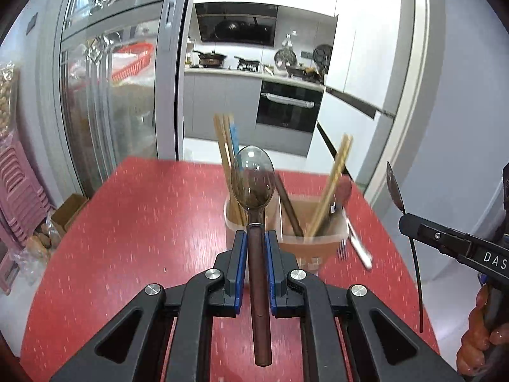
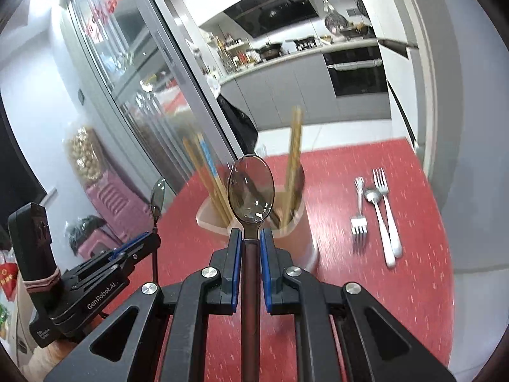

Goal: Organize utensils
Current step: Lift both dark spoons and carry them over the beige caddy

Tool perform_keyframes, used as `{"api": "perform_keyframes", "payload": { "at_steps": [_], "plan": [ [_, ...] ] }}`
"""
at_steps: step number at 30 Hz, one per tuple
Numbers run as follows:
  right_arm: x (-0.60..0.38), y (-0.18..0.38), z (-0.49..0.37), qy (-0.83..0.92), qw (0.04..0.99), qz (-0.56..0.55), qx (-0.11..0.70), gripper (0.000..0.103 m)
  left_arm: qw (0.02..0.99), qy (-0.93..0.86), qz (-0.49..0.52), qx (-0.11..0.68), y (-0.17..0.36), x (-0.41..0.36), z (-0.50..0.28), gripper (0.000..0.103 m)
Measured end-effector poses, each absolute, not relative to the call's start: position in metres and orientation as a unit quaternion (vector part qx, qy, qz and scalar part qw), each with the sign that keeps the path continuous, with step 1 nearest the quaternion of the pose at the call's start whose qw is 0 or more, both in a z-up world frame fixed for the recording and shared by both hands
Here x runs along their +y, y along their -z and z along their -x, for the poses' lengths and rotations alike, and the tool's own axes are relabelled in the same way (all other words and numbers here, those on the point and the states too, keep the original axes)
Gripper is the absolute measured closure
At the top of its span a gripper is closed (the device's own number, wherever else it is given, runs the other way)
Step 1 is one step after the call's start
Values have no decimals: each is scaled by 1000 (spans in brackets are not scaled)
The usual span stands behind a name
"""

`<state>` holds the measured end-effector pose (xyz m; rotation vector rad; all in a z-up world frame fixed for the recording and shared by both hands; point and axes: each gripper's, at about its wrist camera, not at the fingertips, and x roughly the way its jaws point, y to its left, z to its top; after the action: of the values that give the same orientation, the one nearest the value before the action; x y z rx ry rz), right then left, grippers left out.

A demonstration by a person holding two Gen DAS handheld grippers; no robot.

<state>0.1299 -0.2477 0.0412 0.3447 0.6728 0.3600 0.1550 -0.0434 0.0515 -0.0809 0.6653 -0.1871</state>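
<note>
My left gripper (image 1: 255,238) is shut on a brown-handled spoon (image 1: 253,184) with a clear smoky bowl, held upright above the red table. My right gripper (image 2: 249,235) is shut on a matching spoon (image 2: 251,187). A translucent utensil holder (image 1: 313,242) stands just beyond both, holding chopsticks (image 1: 331,187) and other utensils; it also shows in the right wrist view (image 2: 296,232). The right gripper with its spoon shows at the left view's right edge (image 1: 445,238). The left gripper shows at the right view's lower left (image 2: 127,254).
Forks and a spoon with white handles (image 2: 381,216) lie on the red table (image 2: 413,254) right of the holder. A glass sliding door (image 1: 111,95) and pink stools (image 1: 19,191) stand at the left. The kitchen lies beyond.
</note>
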Motion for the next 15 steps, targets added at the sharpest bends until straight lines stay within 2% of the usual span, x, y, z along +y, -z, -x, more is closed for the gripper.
{"api": "perform_keyframes", "payload": {
  "at_steps": [8,15],
  "plan": [
    [-237,-61,-183,-186,921,-181,291,90,949,87,58,297,-75,-42,-205,69],
    [-228,-51,-220,-177,931,-179,263,90,953,78,69,284,-68,-46,-242,69]
  ]
}}
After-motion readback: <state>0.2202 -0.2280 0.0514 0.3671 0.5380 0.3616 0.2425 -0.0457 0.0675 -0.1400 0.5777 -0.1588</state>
